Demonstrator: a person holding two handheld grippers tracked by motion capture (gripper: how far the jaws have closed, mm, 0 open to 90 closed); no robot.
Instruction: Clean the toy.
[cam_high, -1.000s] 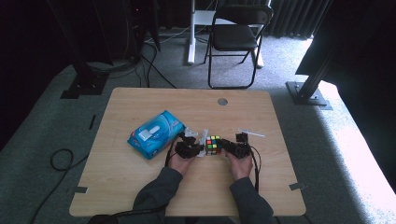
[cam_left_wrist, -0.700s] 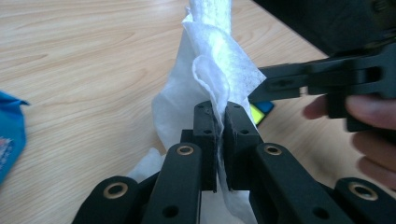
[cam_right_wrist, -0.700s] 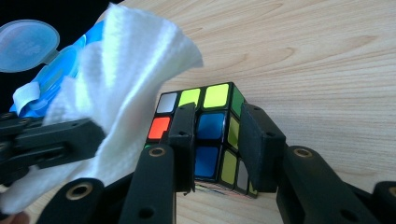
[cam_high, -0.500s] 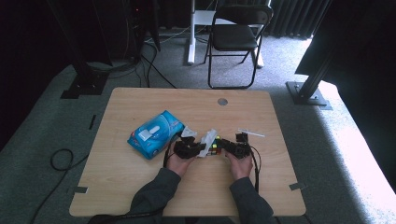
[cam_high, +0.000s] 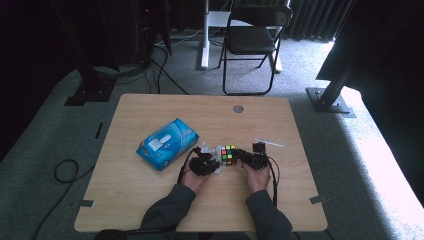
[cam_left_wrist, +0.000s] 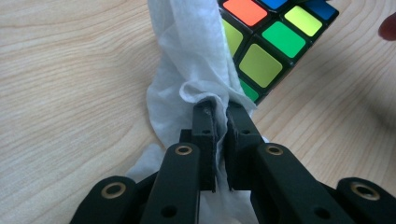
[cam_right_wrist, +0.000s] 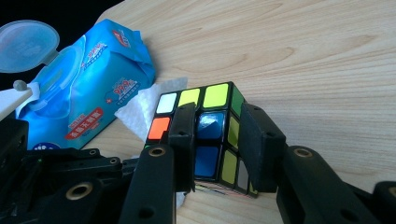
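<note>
The white wipe (cam_high: 212, 153), raised in a peak beside the cube half a second back, now sits lower and pressed against it; that reads as a wiping stroke under way, cleaning not yet finished. The wooden table (cam_high: 150, 200) carries the blue wet-wipe pack (cam_high: 167, 142), lid flipped open, just left of the hands; the Rubik's cube (cam_right_wrist: 210, 135) sits near the table's middle, clamped between the right gripper (cam_right_wrist: 217, 140) jaws; the left gripper (cam_left_wrist: 220, 114) is clenched tight on the wipe, cloth touching the cube's green-yellow face.
</note>
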